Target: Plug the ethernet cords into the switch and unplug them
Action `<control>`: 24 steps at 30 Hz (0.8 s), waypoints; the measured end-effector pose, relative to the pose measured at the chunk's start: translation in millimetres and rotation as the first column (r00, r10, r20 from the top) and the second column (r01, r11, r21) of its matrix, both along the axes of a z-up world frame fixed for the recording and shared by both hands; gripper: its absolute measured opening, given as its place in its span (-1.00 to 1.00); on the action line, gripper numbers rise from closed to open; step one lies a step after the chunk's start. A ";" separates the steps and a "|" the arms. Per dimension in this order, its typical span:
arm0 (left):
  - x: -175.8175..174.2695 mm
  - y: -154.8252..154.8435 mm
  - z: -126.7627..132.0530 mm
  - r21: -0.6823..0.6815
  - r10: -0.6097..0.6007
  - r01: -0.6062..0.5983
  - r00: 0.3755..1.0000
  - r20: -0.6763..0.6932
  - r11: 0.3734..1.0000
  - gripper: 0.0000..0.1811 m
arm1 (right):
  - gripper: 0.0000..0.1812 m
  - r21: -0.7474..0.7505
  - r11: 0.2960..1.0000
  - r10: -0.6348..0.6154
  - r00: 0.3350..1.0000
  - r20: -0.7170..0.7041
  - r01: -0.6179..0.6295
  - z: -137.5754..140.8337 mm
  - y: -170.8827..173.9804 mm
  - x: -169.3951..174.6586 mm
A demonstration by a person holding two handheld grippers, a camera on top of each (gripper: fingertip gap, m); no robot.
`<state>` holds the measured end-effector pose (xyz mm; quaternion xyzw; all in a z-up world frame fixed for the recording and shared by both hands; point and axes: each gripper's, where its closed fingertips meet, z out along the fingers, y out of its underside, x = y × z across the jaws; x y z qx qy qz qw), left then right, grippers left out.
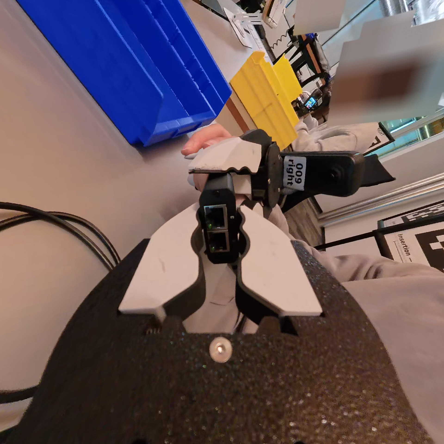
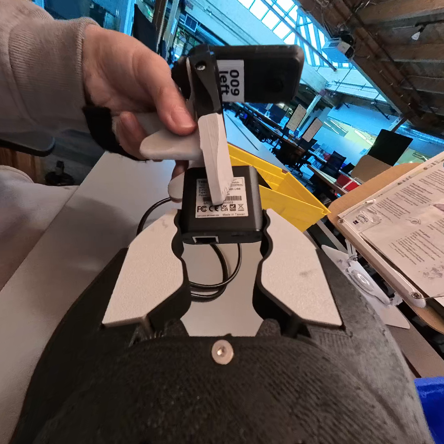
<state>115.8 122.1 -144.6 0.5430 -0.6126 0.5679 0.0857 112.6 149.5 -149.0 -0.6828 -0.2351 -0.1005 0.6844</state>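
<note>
Here both grippers are clamping the black switch (image 1: 219, 230): left gripper (image 1: 219, 236) and right gripper (image 2: 221, 230) closed on it. White label (image 2: 219, 204) facing up; blue bin (image 1: 134, 72) at eleven o'clock, contents unseen.

Workshop, parts bins (image 1: 134, 72), long workbenches (image 2: 276, 134)

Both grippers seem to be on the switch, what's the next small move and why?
Probably keep the left gripper clamped on the switch and open the right gripper to fetch a cord. Both grippers pinch the switch, its two ports facing the left camera are empty, and the cord lies loose on the table.
</note>
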 end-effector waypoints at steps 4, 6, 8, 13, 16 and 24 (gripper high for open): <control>3.9 0.6 3.0 -0.016 0.030 -0.030 0.999 0.013 0.999 -0.74 | -0.31 -0.006 1.000 -0.027 1.000 0.002 0.027 1.5 1.2 2.9; 7.9 1.6 2.0 -0.021 0.048 -0.048 0.999 0.014 0.999 -0.75 | -0.31 -0.010 0.998 -0.056 0.998 -0.003 0.056 -0.4 2.3 6.9; 11.4 4.1 1.4 -0.030 0.061 -0.061 0.998 0.011 0.998 -0.74 | -0.31 -0.028 0.996 -0.084 0.996 -0.034 0.083 -3.2 5.0 9.9; 12.7 13.8 18.5 0.059 0.028 -0.042 0.975 0.219 0.997 -0.63 | -0.31 -0.011 0.998 -0.058 0.981 -0.185 0.057 7.7 5.5 11.1; 8.9 32.3 20.2 0.296 -0.040 -0.089 0.914 0.403 0.951 -0.54 | -0.31 -0.029 0.993 -0.118 0.972 -0.206 0.114 3.0 -6.8 32.7; -28.7 69.6 -95.3 0.952 -0.710 0.133 0.696 0.110 0.277 -0.50 | -0.31 0.050 0.995 -0.071 0.961 -0.267 0.087 15.7 -35.2 48.7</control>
